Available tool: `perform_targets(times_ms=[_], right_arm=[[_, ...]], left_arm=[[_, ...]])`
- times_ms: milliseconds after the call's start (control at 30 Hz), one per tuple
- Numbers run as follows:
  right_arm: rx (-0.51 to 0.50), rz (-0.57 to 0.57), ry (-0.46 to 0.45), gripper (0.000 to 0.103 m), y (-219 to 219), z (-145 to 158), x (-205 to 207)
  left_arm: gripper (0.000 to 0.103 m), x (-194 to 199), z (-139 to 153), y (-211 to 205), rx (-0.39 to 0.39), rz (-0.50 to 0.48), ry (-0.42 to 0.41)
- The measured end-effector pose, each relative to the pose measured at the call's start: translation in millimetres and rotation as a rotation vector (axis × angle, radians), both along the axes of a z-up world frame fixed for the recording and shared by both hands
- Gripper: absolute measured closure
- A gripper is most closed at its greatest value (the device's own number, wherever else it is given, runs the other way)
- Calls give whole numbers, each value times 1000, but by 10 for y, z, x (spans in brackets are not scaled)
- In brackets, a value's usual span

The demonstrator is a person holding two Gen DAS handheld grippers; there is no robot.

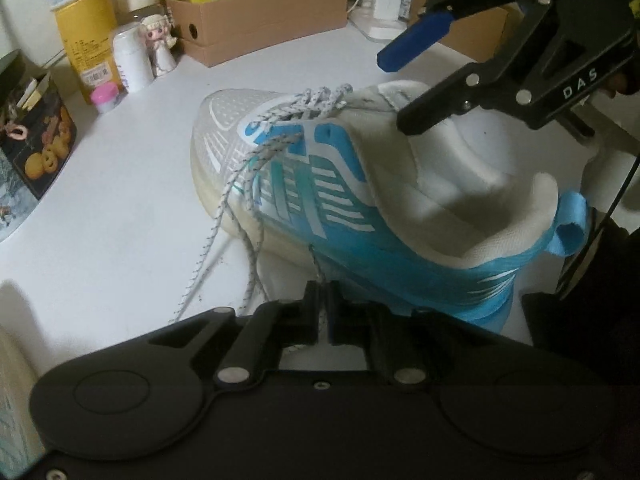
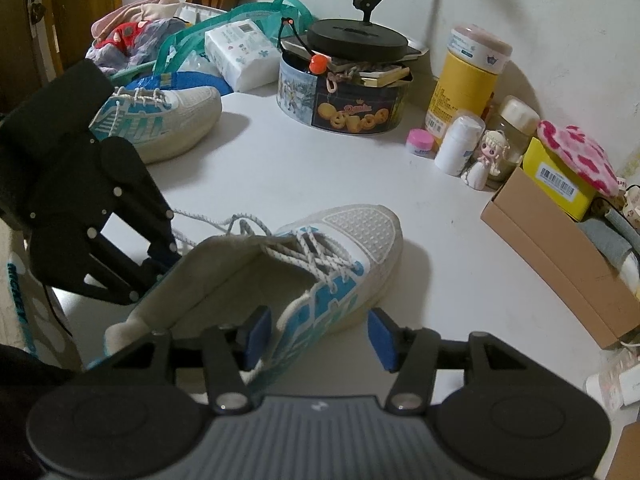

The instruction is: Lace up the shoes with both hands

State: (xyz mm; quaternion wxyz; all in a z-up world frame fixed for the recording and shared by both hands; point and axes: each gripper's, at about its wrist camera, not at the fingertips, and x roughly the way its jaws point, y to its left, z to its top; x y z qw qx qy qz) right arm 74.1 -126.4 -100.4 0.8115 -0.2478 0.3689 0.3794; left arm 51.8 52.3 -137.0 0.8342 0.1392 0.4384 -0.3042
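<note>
- A lived-in home room.
- Cluttered white tabletop: round blue butter-cookie tin, small blonde doll figurine, brown cardboard shoebox, heaped clothes.

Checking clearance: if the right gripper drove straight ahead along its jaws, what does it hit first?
Probably the near shoe: the right gripper has its jaws open astride the shoe's blue-striped side wall, so that wall and the collar come first. Depth is unclear in this fisheye view.

dim indoor light, soft shadows on the white table — fisheye bending, dark corners, slight blur.
</note>
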Motion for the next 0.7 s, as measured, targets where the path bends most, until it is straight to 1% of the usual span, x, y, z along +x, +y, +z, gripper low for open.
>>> perform_targets(times_ms=[100,133,233,300,400,467,500,700], right_arm=[[19,-12,-3,47,-21,19,2],[31,-18,-3,48,-37,30,0],[75,-40,8,48,-94,62,7],[127,-65,22,48,-170,98,25],[163,-87,31,48,-228,131,34],[182,-99,36,48,-260,151,38],[192,-106,38,48,-276,161,40],[249,-143,52,48,-371,221,52]], left_arm=[[102,-6,219,166,-3,80,-44],[102,10,328,248,2,117,-72],[102,101,732,549,26,252,-181],[102,161,1001,749,43,341,-253],[102,278,1504,992,27,451,-383],[102,305,1740,1077,4,486,-437],[102,311,1810,1069,-4,492,-456],[102,341,2087,844,-37,499,-556]])
